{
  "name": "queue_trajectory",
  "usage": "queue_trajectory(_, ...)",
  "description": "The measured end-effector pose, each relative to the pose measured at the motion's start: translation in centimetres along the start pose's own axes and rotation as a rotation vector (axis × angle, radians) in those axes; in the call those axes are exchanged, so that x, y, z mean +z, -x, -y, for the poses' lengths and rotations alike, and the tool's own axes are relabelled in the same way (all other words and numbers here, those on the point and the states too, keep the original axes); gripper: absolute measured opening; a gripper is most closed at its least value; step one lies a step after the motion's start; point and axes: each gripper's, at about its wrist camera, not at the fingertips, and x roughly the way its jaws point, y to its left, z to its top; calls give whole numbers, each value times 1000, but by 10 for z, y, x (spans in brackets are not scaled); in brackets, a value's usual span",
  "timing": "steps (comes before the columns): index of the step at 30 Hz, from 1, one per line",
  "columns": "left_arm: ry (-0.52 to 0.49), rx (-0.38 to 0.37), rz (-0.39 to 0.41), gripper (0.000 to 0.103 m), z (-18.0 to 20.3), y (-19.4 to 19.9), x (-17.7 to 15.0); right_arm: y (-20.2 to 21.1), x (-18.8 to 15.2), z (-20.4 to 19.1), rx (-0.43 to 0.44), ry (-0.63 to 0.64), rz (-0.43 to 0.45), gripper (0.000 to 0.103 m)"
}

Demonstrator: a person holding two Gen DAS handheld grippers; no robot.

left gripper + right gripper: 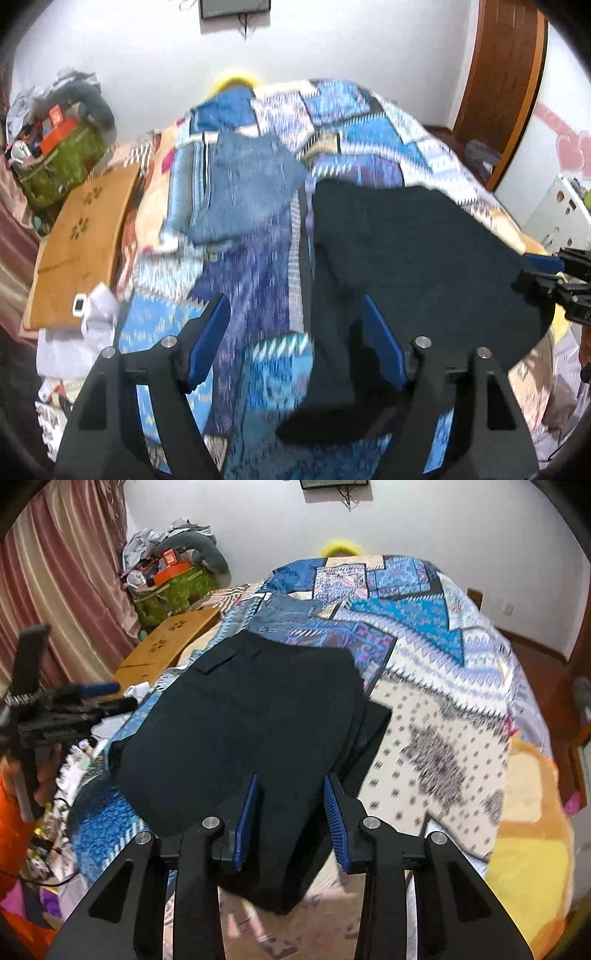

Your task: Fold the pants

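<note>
Dark navy pants [251, 716] lie folded flat on the patterned bedspread [424, 657]; they also show in the left wrist view [413, 266]. My right gripper [291, 786] is open above the pants' near edge, holding nothing. My left gripper [295, 310] is open wide over the pants' left edge and the bedspread [251, 280], empty. The right gripper also shows at the right edge of the left wrist view [554, 273], and the left gripper at the left of the right wrist view [96, 698].
A folded pair of blue jeans [243, 184] lies further up the bed, also in the right wrist view [288, 609]. A wooden board [81, 236] and a green bag [62, 158] of clutter stand at the bed's left. Curtains [66, 590] hang beyond.
</note>
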Motion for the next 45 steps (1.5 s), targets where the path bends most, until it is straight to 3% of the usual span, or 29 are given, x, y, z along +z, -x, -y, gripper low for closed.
queue_trajectory(3,-13,2,16,73,2,-9,20,-5,16,7,-12,0,13,33)
queue_trajectory(5,-11,-37,8,73,2,-21,34,-10,26,13,-10,-5,21,33)
queue_trajectory(9,-11,-83,-14,73,4,-48,60,-27,47,24,-13,-16,40,45)
queue_trajectory(11,-20,-91,-36,73,7,-64,69,-39,53,29,1,-24,29,45)
queue_trajectory(16,16,-128,-132,73,10,-105,73,-75,59,49,45,-112,-27,45)
queue_trajectory(19,-4,-123,-147,75,17,-122,64,-86,54,53,43,-118,-35,42)
queue_trajectory(21,-10,-115,-135,74,18,-126,62,-87,48,55,12,-94,-16,30)
queue_trajectory(24,9,-127,-125,73,15,-129,61,-87,43,59,23,-111,-14,26)
queue_trajectory(28,6,-111,-100,73,16,-125,60,-87,46,56,0,-94,-20,26)
queue_trajectory(36,-64,10,-57,75,18,-83,63,-45,34,44,-67,-32,37,27)
queue_trajectory(39,-56,2,-42,87,10,-69,61,-27,31,42,-91,-33,59,33)
queue_trajectory(45,-3,-129,-79,94,-7,-54,43,-9,27,41,-53,-106,95,72)
